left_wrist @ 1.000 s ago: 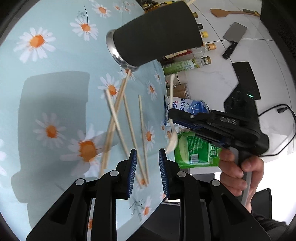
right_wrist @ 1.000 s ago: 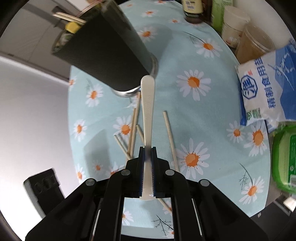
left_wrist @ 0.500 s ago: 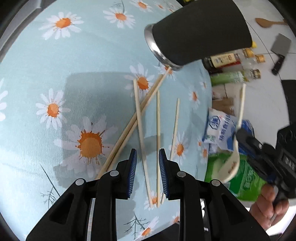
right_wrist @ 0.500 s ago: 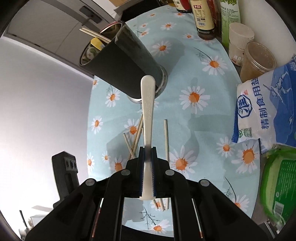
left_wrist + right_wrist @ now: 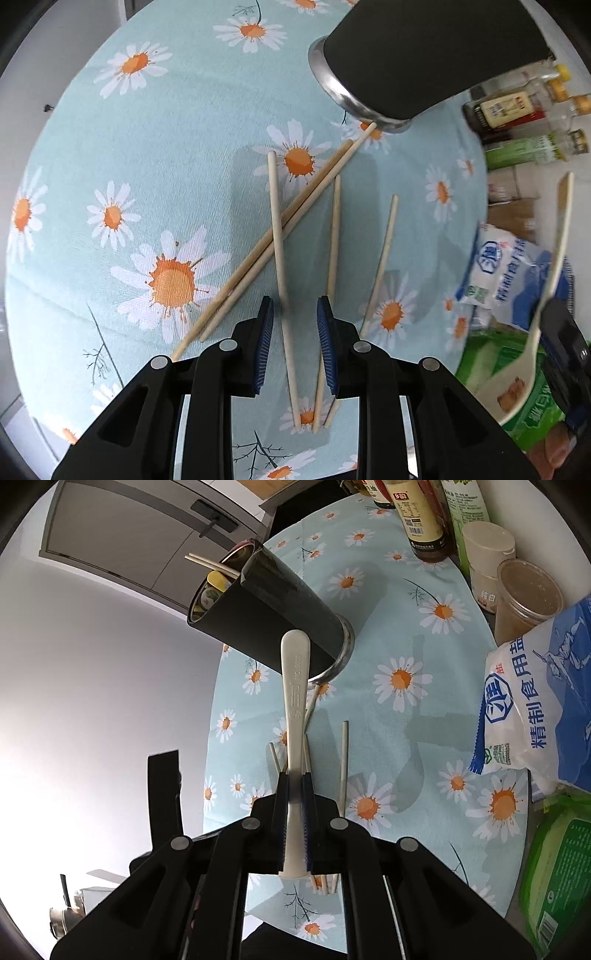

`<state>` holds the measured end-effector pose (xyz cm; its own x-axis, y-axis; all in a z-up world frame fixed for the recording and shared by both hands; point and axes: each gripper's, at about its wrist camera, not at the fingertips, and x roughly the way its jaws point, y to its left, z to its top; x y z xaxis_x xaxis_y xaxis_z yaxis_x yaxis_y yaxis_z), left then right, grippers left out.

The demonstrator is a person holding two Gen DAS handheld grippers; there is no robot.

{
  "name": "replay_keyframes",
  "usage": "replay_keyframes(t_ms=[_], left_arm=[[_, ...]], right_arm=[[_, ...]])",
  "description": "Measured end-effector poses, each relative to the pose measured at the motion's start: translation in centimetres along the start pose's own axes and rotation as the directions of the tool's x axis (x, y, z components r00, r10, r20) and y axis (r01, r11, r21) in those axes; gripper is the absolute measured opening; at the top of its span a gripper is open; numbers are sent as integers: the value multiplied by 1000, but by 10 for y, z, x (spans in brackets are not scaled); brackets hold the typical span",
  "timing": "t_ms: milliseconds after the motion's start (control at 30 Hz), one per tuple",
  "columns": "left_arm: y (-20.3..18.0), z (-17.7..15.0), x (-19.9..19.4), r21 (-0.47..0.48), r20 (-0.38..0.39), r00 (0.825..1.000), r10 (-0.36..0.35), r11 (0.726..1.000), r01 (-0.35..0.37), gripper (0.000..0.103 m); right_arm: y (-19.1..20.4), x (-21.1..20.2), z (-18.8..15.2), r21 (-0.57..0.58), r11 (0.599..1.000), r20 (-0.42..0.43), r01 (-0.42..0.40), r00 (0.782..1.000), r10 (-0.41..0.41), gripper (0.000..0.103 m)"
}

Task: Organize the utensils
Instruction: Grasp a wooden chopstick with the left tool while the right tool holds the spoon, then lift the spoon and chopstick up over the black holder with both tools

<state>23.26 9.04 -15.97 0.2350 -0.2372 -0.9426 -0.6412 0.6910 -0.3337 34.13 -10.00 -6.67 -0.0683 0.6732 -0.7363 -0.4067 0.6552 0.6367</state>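
One chopstick (image 5: 277,236) between left claw (image 5: 295,314) pads

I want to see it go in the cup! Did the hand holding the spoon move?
Yes. In the right wrist view the black cup has slid lower and now shows its open top, so the right gripper holding the spoon went up and back from it.

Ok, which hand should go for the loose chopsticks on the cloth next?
Left. The left gripper hangs open and empty just above the chopsticks, one lying between its jaws. The right gripper is shut on the white spoon, so it is busy.
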Motion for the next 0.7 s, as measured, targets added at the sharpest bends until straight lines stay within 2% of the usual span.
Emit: replay_keyframes(t_ms=[100,200,500,700], left_arm=[[-9,0,2,11,6,998,69,998,-69,17],[-9,-1,3,3,24,994,109,994,-109,6],[7,-4,-2,-37,69,997,36,999,-34,4],[2,-12,-27,17,155,988,-22,1000,19,4]], right_arm=[[-4,-4,1,1,1000,2,-21,1000,21,8],[-6,-4,1,-7,1000,7,-28,1000,28,8],[-14,2,3,-20,999,-16,-26,1000,25,8],[-16,2,3,-24,1000,5,-15,1000,15,8]])
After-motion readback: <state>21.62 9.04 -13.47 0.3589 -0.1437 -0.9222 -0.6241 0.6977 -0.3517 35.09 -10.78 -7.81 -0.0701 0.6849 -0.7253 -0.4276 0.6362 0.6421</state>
